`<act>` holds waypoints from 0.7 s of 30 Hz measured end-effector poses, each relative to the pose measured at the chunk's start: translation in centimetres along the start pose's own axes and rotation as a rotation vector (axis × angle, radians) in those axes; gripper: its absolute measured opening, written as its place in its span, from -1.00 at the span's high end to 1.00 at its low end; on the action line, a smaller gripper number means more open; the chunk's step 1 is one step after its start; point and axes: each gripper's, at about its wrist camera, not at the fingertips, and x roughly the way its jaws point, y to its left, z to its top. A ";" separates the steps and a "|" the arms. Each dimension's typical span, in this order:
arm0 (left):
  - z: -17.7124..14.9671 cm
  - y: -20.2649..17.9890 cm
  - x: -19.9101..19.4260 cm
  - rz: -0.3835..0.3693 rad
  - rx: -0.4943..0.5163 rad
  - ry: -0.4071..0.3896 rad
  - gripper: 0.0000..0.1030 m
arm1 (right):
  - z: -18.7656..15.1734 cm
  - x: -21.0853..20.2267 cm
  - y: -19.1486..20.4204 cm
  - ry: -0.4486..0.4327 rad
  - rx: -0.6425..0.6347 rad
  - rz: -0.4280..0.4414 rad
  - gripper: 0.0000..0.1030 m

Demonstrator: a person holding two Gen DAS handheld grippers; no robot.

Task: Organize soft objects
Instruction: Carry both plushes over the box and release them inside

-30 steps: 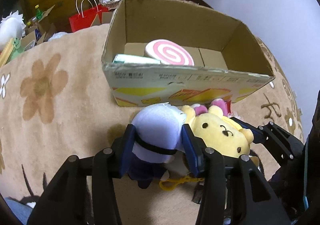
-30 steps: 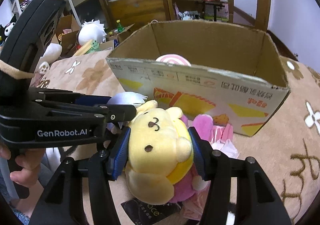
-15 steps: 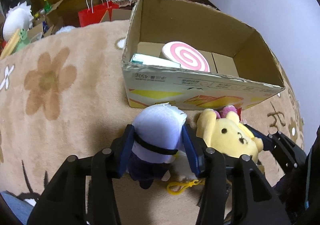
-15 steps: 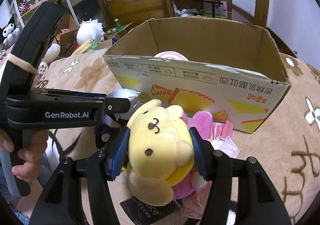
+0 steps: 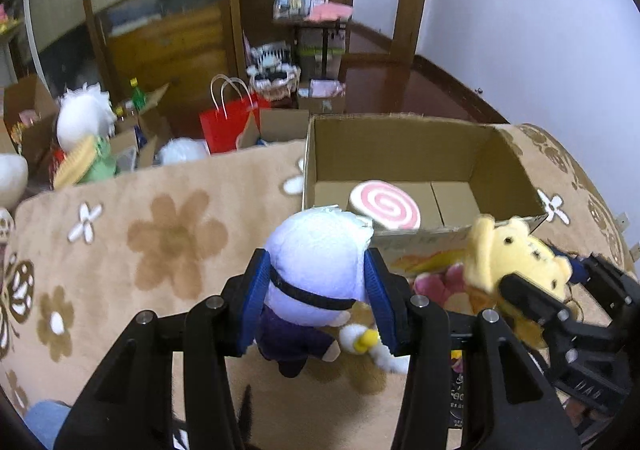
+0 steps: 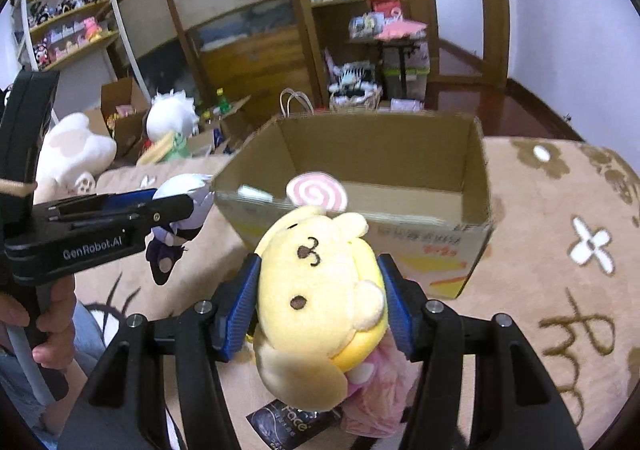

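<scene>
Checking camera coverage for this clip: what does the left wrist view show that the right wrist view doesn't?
Only the left wrist view: the red gift bag beyond the rug, and the yellow clip dangling under the white-haired doll.

Only the right wrist view: the toy shelves and a hand gripping the left tool's handle.

Both: the doll, the yellow dog plush, the cardboard box holding the pink swirl cushion.

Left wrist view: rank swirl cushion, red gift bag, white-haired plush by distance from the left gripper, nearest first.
From the left gripper:
1. Pink swirl cushion, just ahead in the cardboard box.
2. Red gift bag, beyond the rug's far edge, left of the box.
3. White-haired plush, far left; close to the bag's range.
</scene>
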 end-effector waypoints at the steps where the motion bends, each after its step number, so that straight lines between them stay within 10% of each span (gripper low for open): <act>1: 0.2 -0.1 -0.3 0.007 0.005 -0.011 0.10 | 0.4 -0.5 -0.1 -0.023 -0.002 -0.008 -0.19; 21: 6.7 -2.9 -1.8 0.064 0.115 -0.272 0.10 | 7.6 -3.7 -3.1 -0.264 0.057 -0.069 -0.19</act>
